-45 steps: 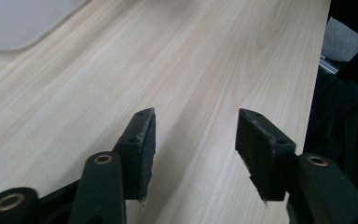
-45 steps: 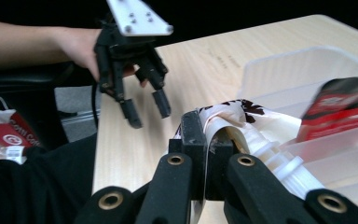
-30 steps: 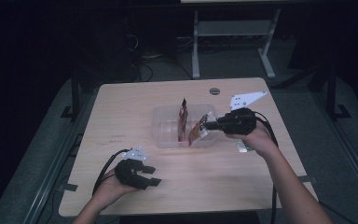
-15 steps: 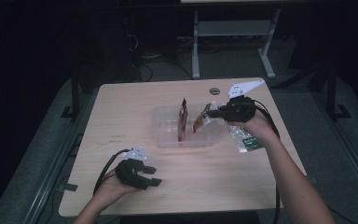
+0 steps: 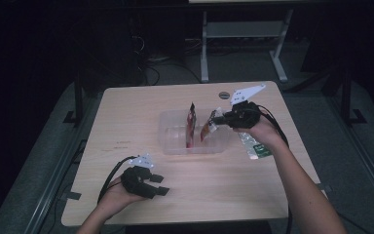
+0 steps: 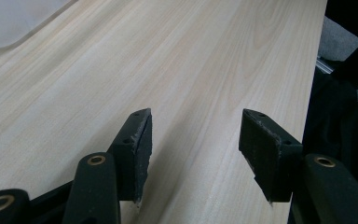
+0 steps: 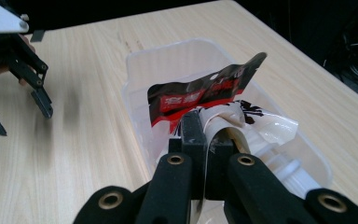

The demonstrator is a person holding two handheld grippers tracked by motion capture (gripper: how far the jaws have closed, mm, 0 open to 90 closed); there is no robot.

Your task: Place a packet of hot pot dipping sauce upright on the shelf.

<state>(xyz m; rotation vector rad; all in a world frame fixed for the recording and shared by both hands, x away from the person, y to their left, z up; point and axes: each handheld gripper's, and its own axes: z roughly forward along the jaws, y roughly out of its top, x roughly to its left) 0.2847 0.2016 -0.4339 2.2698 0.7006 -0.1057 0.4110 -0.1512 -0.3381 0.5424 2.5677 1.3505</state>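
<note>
A clear plastic bin (image 5: 171, 145) sits mid-table with a red and black packet (image 5: 191, 124) standing in it. My right gripper (image 5: 214, 119) hovers over the bin's right end, shut on a crumpled white and orange packet (image 5: 206, 130). In the right gripper view the jaws (image 7: 205, 135) pinch that packet (image 7: 242, 119) just above the bin (image 7: 135, 65), behind the red packet (image 7: 205, 91). My left gripper (image 5: 158, 185) rests near the front left of the table, open with nothing between its fingers. In the left gripper view its jaws (image 6: 193, 126) stand apart over bare wood.
A green packet (image 5: 254, 147) lies on the table right of the bin, under my right wrist. The bin's corner (image 6: 9, 23) lies far ahead of the left gripper. My left gripper (image 7: 18, 114) appears in the right gripper view, left of the bin. The table edge (image 6: 314, 70) is close.
My right hand has shifted slightly toward the far side of the table with the packet, uncovering the green packet beneath it. The left gripper has stayed put.
</note>
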